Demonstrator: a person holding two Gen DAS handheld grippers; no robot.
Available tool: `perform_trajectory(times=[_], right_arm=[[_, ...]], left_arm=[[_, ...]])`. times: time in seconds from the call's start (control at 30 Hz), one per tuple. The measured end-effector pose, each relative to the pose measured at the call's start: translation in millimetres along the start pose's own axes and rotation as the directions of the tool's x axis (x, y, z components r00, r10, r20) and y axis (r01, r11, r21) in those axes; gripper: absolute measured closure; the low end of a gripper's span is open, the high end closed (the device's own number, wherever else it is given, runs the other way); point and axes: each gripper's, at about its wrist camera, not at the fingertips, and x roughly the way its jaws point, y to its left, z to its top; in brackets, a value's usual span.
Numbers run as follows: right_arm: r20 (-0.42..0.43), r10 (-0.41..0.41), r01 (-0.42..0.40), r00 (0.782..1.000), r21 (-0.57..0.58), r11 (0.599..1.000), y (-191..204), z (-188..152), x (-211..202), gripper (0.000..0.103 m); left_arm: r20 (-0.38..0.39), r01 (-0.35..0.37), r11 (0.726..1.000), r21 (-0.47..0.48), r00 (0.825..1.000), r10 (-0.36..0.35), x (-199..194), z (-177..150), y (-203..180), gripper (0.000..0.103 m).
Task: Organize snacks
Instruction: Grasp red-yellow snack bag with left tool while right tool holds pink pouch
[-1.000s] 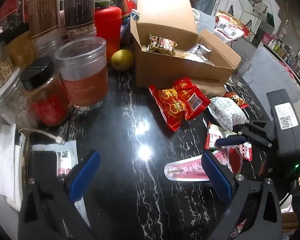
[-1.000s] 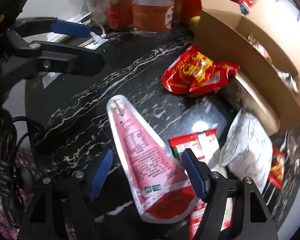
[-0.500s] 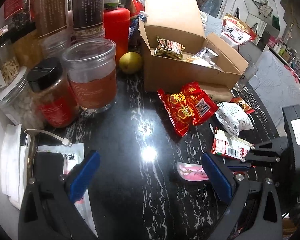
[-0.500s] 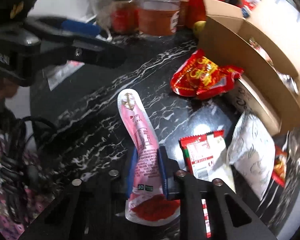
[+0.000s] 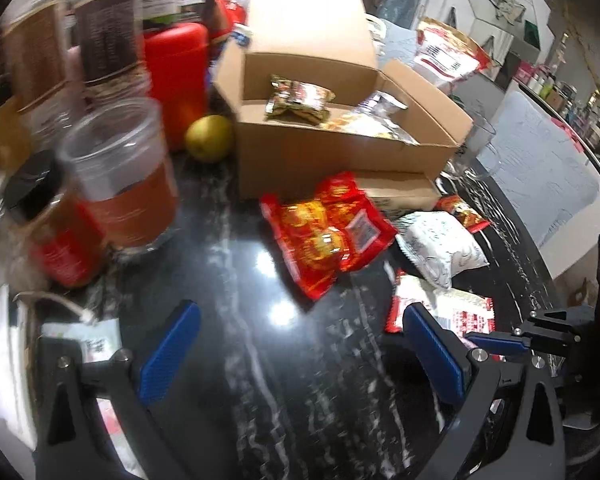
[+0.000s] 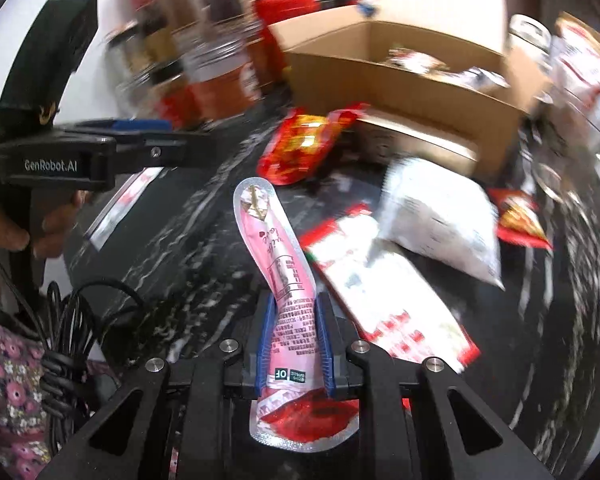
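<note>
My right gripper (image 6: 294,340) is shut on a long pink snack pouch (image 6: 276,248) and holds it lifted off the black marble table; the pouch tip points toward the open cardboard box (image 6: 400,76). My left gripper (image 5: 300,348) is open and empty above the table (image 5: 240,240). The box (image 5: 340,148) holds a few snack packets. A red snack bag (image 5: 332,232), a white packet (image 5: 440,248) and a red-and-white packet (image 5: 452,312) lie in front of the box. The right gripper shows at the right edge of the left wrist view (image 5: 500,344).
Jars (image 5: 128,176) and a red canister (image 5: 176,80) stand at the left, with a yellow-green fruit (image 5: 210,138) beside the box. A cable and a paper label (image 5: 96,340) lie at the near left. A glass (image 5: 480,140) stands right of the box.
My right gripper closed on the pink pouch and has lifted it up off the table, swinging toward the box. The left gripper stays open and shifted slightly.
</note>
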Motion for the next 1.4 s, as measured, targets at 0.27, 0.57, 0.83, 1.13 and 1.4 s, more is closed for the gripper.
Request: perform_trajectory(times=[0.27,0.57,0.83,1.13,1.4], right_arm=[[0.051,-0.058,0.049,0.997,0.152,0.987,-32.7,-19.2,-19.1,0.083],[0.077,-0.056,0.033,0.995,0.272,0.962,-47.8,-24.0,-15.9,0.083],[0.078,-0.057,0.031,0.995,0.301,0.953,-49.8,-20.0,-11.9,0.083],[0.082,-0.07,0.041,0.994,0.311,0.949,-51.7,-18.4,-9.4,0.083],[0.098,-0.079,0.044,0.992,0.317,0.947,-48.0,-21.0,-14.3,0.083]], left_arm=[[-0.035,0.031,0.999,0.031,0.999,-0.03,40.3,14.0,-26.2,0.0],[-0.033,-0.028,0.999,0.015,0.999,0.029,73.7,24.4,-23.3,0.0],[-0.043,-0.078,0.997,-0.003,0.996,0.078,93.9,27.7,-15.0,0.019],[0.021,-0.081,0.997,0.0,0.996,0.081,93.1,25.4,-13.3,0.05],[0.029,-0.053,0.998,-0.028,0.998,0.054,81.3,19.8,-6.8,0.056]])
